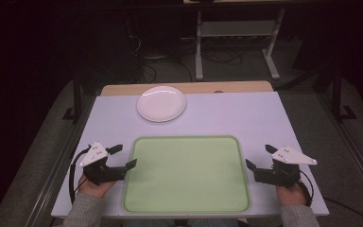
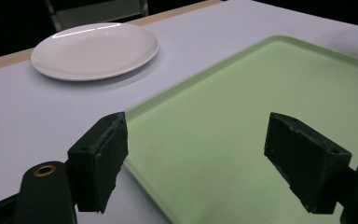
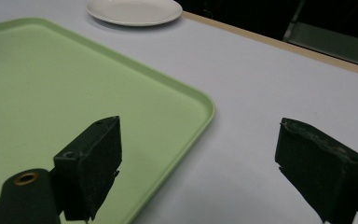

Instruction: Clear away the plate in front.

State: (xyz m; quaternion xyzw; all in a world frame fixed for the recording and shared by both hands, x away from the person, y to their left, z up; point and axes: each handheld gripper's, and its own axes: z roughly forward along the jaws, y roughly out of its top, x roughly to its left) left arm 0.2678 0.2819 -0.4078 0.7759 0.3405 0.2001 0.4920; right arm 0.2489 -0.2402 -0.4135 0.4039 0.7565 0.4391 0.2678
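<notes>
Green tray (image 1: 187, 175) sits between both grippers, bare. Left gripper (image 1: 123, 157) jaws wide apart, nothing between them, just beside the tray's near-left edge. Right gripper (image 1: 260, 157) likewise spread and holding nothing, just off the right edge. White plate (image 1: 161, 103) ahead of the left gripper, untouched. My read: nothing started yet.

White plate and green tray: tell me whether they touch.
Apart. The high view shows the plate lying beyond the tray with a bare strip of white table between them.
</notes>
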